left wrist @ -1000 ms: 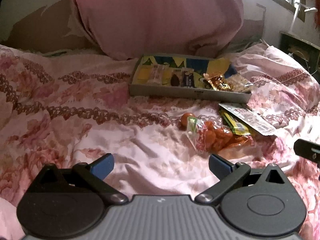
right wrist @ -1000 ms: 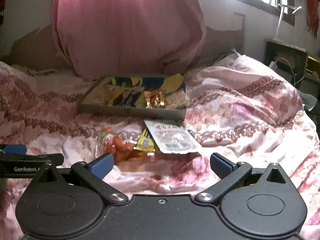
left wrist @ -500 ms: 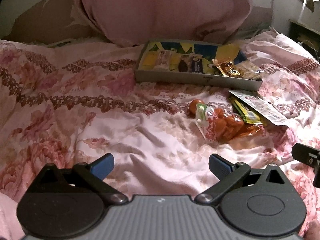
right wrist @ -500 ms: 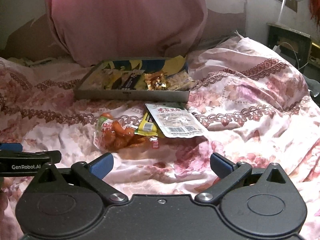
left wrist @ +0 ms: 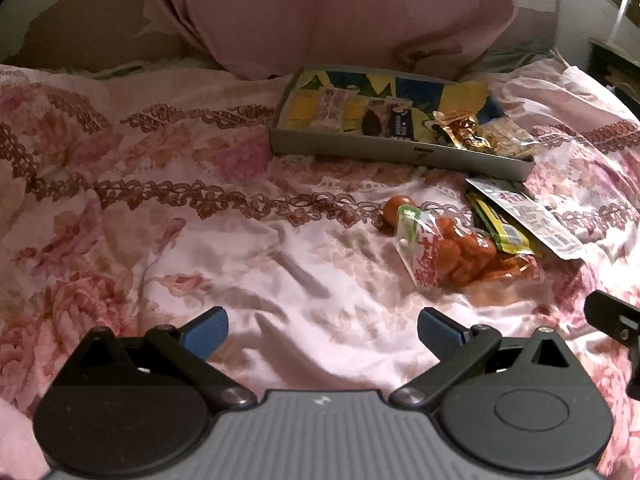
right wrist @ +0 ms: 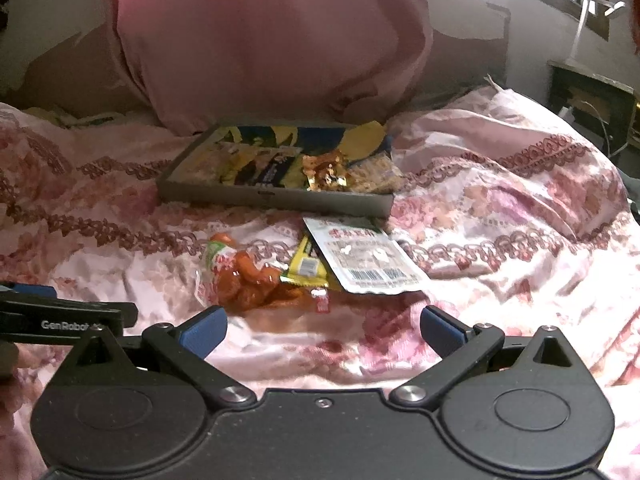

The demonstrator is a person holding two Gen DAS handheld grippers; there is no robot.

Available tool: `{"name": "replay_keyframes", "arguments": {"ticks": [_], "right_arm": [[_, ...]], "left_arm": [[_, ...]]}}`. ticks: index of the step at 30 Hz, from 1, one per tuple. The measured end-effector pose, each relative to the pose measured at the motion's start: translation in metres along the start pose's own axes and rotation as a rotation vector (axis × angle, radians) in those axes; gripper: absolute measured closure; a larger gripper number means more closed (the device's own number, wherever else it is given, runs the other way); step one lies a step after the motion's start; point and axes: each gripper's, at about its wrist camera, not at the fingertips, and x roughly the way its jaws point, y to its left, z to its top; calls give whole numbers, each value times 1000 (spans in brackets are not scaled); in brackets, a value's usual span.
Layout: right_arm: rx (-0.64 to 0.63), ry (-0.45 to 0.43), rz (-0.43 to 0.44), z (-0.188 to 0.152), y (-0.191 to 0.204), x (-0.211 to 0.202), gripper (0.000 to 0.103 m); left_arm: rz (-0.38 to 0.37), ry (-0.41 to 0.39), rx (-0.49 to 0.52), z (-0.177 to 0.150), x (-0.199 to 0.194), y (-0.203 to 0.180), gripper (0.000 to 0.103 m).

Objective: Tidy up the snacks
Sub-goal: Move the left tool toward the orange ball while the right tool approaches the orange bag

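pink pillow (right wrist: 272, 40) behind tray (right wrist: 280, 198) (snacks inside)

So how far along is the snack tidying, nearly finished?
Partly. Several packets already lie in the grey tray. Nothing is in hand: the left gripper and right gripper are both open and empty. Left on the bedspread: the orange snack bag, a yellow packet, a white pouch and a small orange piece.

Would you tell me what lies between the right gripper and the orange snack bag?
Only bare floral bedspread, per the right wrist view; the right gripper is open just short of the orange snack bag.
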Motion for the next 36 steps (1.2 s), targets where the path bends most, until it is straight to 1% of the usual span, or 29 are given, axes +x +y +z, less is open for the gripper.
{"name": "replay_keyframes", "arguments": {"ticks": [8,12,15,17,21,23,29,33,36], "right_arm": [[-78,-31,20,15,6,14,1],[-75,-35,62,19,7,18,1],[-76,-34,68,24,9,23,1],[-83,-39,71,28,10,25,1],[-104,-50,60,32,8,29,1],[-106,-49,58,34,7,31,1],[-138,-68,65,39,6,40,1],[-185,-84,68,42,6,47,1],[-237,-94,75,43,6,54,1]], "left_arm": [[32,3,-6,18,18,3,0],[37,5,2,26,22,4,0],[32,12,22,33,25,4,0],[23,6,21,39,26,4,0],[-20,14,-20,53,30,8,0],[-28,18,-31,58,33,10,0],[-21,31,12,75,49,9,0],[-52,50,20,84,62,7,0],[-79,46,43,88,71,5,0]]}}
